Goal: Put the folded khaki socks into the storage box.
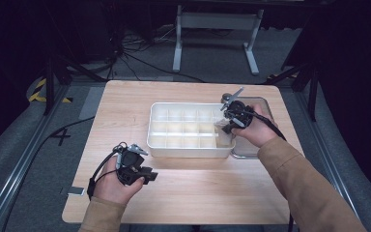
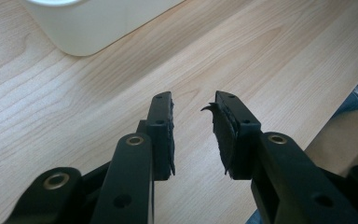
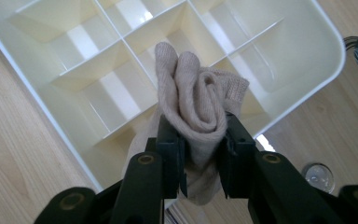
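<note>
A white divided organizer box [image 1: 191, 150] sits at the middle of the wooden table. My right gripper [image 1: 223, 126] hovers over its right end, shut on a rolled beige sock [image 3: 196, 102] that stands between the jaws above the compartments [image 3: 98, 88]. The sock [image 1: 221, 124] is small and pale in the high view. My left gripper [image 1: 149, 175] rests low over the table near the front left, open with nothing between its fingers [image 2: 162, 135]. A corner of the box [image 2: 81, 28] lies ahead of it.
A clear lid or tray [image 1: 266, 108] lies under and right of the box. A small dark card [image 1: 77, 191] sits at the table's front left edge. Cables and a metal frame [image 1: 217, 21] stand on the floor beyond the table.
</note>
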`<state>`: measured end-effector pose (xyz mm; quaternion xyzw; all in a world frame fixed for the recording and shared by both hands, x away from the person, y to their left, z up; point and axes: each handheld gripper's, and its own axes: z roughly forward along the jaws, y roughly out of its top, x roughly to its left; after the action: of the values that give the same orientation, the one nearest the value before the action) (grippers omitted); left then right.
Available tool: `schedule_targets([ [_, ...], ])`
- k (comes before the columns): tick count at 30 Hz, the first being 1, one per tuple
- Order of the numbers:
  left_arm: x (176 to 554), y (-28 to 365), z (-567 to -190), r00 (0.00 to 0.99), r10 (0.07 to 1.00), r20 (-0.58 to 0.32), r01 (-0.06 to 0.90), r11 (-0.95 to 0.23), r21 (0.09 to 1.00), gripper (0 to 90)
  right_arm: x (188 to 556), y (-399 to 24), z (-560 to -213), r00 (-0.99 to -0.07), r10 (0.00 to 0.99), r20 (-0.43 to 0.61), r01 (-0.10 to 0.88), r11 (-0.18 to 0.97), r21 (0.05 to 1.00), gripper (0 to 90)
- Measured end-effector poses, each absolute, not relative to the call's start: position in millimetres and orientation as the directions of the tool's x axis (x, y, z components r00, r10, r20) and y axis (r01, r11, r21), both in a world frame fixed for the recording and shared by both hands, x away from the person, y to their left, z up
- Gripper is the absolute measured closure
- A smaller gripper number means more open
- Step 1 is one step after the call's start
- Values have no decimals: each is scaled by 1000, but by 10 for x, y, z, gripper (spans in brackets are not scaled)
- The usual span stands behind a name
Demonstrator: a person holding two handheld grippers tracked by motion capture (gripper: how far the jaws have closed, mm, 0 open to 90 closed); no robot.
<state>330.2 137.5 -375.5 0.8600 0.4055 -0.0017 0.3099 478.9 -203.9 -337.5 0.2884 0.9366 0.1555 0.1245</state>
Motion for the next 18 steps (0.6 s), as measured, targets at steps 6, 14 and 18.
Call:
schedule_targets([
  [6,3304,1374,-3758,673,693,-257,698,-481,531,677,4780,-1983,-3483,-815,564,-135,498,800,335,725],
  [14,3304,1368,-3767,670,694,-264,702,-478,528,673,4763,-1943,-3618,-827,547,-130,493,817,300,726],
  [18,3308,1371,-3770,671,692,-265,703,-480,525,672,4761,-1936,-3649,-829,544,-126,495,820,285,727],
])
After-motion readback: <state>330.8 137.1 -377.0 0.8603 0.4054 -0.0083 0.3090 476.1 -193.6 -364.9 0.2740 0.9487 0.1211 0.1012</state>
